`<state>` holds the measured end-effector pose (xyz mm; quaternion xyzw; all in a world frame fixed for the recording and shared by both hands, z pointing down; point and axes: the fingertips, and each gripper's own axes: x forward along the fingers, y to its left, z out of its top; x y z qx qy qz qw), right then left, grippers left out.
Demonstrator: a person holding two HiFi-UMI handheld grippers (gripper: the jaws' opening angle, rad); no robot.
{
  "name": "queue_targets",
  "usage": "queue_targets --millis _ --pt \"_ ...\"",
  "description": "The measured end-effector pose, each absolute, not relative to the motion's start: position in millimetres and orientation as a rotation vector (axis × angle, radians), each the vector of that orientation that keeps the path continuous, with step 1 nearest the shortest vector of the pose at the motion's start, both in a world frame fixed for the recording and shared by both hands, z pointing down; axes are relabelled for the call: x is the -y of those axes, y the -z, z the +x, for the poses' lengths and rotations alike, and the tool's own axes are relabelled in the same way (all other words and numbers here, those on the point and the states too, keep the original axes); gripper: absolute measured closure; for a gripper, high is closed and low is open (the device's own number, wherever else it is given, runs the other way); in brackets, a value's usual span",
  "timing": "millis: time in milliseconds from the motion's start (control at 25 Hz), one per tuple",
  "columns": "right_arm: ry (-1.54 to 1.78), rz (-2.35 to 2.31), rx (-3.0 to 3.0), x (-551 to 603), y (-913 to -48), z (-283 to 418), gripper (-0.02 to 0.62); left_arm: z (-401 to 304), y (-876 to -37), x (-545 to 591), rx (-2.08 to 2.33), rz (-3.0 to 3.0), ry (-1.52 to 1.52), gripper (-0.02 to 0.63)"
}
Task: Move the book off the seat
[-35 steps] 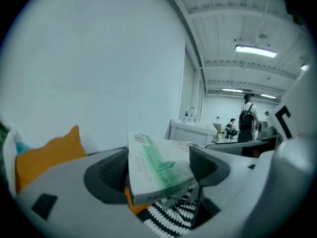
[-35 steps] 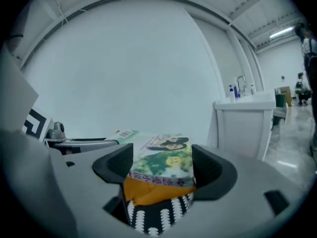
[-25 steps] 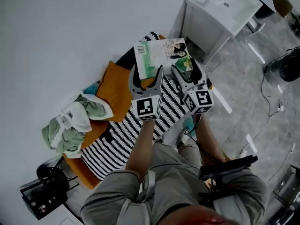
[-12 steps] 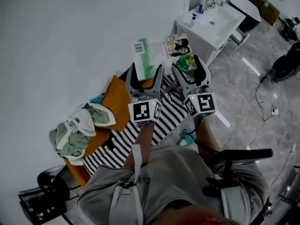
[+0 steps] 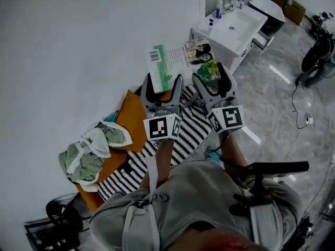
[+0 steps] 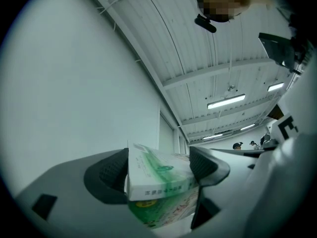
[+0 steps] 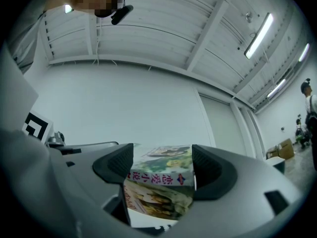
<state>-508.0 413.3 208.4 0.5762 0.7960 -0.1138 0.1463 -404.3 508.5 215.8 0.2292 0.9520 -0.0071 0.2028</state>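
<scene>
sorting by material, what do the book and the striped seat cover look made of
The book looks like paper, its printed cover likely coated; the pale page block shows at its edge. The striped cover looks like soft matte cloth, woven or knit; it drapes limply.

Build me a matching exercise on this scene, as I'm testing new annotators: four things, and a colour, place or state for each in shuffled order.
Things: 1 book; 2 striped blanket; 3 crumpled towel; 4 washbasin.
Descriptions: A black and white; B clamped by the left gripper and the right gripper; C white, top right of the head view; D bunched up, pale green.
Pairs: 1-B; 2-A; 3-D; 4-C.
</scene>
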Motion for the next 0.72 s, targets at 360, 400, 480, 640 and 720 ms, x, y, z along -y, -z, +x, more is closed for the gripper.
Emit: queue_targets --millis 360,400,480,640,720 --pt "0.313 1.674 -2.346 -422.8 -216.4 -511.3 0.233 -407.0 -223.1 -518.0 -2.709 0.658 -0.028 0.212" --pt "0.304 1.671 -2.356 -423.5 -217.3 -511.8 0.233 -408.1 -224.6 -519.3 -2.711 0.652 -0.042 0.212" --pt "0.288 1.652 -2.376 -420.2 -220.0 -511.6 0.233 -409.7 -229.6 -517.9 -2.717 0.629 -0.073 0.212" --pt "0.265 1.574 -2.425 -397.8 -226.6 -519.0 0.233 -422.2 -238.8 -501.8 -2.734 0.556 -0.117 0.212" --pt "0.256 1.5 -2.458 -368.2 -225.3 -531.2 0.233 -440.3 -237.5 -477.3 -2.74 0.479 -0.128 0.212"
